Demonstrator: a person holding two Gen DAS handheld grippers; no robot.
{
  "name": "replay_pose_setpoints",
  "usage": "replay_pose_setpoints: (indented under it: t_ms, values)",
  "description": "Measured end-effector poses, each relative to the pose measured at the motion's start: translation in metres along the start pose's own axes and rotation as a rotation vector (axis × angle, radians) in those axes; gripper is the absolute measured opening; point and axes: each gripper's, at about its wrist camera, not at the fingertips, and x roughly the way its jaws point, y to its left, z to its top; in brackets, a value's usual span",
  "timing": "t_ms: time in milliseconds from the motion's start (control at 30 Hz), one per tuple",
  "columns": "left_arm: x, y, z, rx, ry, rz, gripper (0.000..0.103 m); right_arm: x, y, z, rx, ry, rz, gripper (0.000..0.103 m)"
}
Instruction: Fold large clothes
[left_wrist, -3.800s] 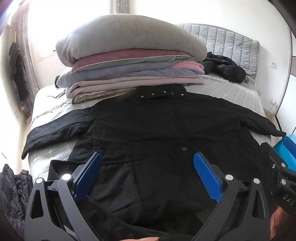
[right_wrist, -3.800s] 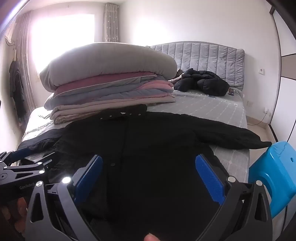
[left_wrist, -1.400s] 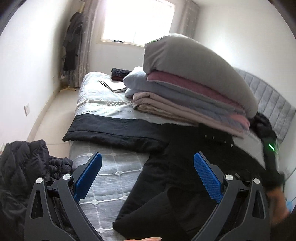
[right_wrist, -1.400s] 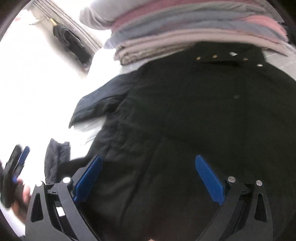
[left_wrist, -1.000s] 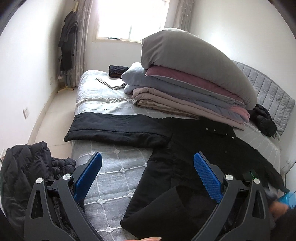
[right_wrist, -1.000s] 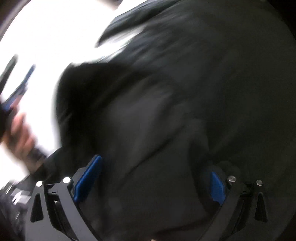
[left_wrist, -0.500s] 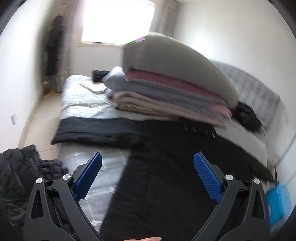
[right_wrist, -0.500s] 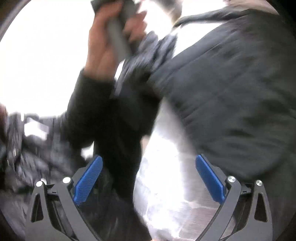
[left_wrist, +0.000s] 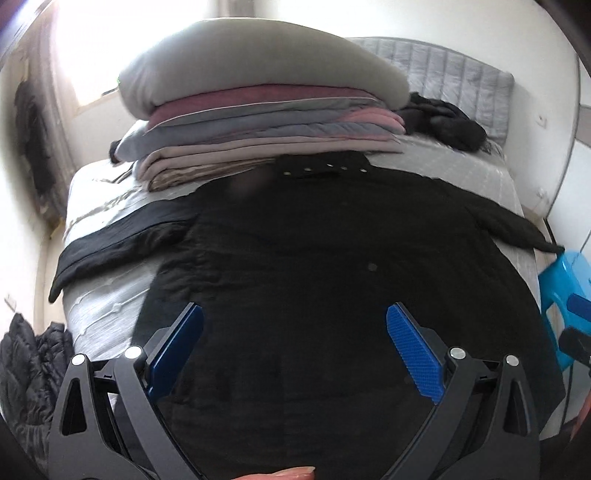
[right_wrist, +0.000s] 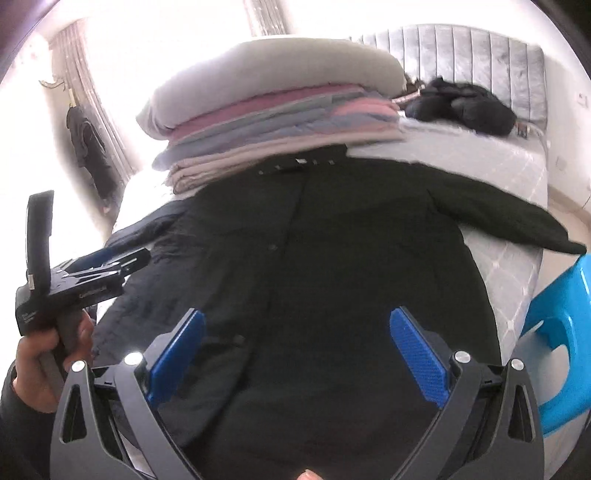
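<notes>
While spread flat, black coat (left_wrist: 314, 266), bed (left_wrist: 107, 306)

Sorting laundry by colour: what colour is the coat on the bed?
Black coat, clearest in the left wrist view.

Bedding stack (left_wrist: 258, 122) blocks beyond the collar, blue stool (right_wrist: 554, 332) crowds right

Coat (left_wrist: 314, 266) lies flat on bed (left_wrist: 461, 166), collar twd far side, touching stack of folded bedding (left_wrist: 258, 122) just behind it. One sleeve runs off left of coat, other off right, both on bed. Dark garment heap (left_wrist: 447, 122) sits right of stack, w/ headboard (left_wrist: 454, 81) behind. Stool (right_wrist: 554, 332) beside bed, right of coat. Jacket pile (left_wrist: 26, 369) on floor, left of coat. Left gripper (left_wrist: 295, 350) & right gripper (right_wrist: 299, 350) hover over coat's near hem, jaws spread.
</notes>
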Motion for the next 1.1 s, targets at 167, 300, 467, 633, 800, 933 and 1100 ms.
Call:
replay_pose_setpoints:
  t_ms: [167,300,467,633,800,933,1100]
  values:
    - [0.004,-0.028,-0.003,0.052,0.003,-0.001,0.096,0.014,-0.036,-0.004,0.12,-0.023,-0.025,0.097]
    - [0.007,-0.028,-0.002,0.041,0.008,0.002,0.096,0.023,-0.036,-0.008,0.148,-0.052,-0.132,0.097]
    - [0.008,-0.02,0.0,0.021,0.011,0.003,0.096,0.034,-0.016,-0.005,0.089,-0.065,-0.182,0.097]
    - [0.008,-0.016,0.001,0.015,0.015,0.006,0.096,0.038,-0.007,-0.006,0.139,-0.066,-0.149,0.097]
    - [0.007,-0.012,0.001,0.006,0.016,0.008,0.096,0.039,0.001,-0.005,0.148,-0.074,-0.18,0.097]
    - [0.006,-0.009,0.002,-0.001,0.016,0.007,0.096,0.039,0.007,-0.006,0.094,-0.08,-0.255,0.097]
    - [0.008,-0.008,0.001,0.0,0.021,0.008,0.096,0.038,0.005,-0.008,0.093,-0.078,-0.288,0.097]
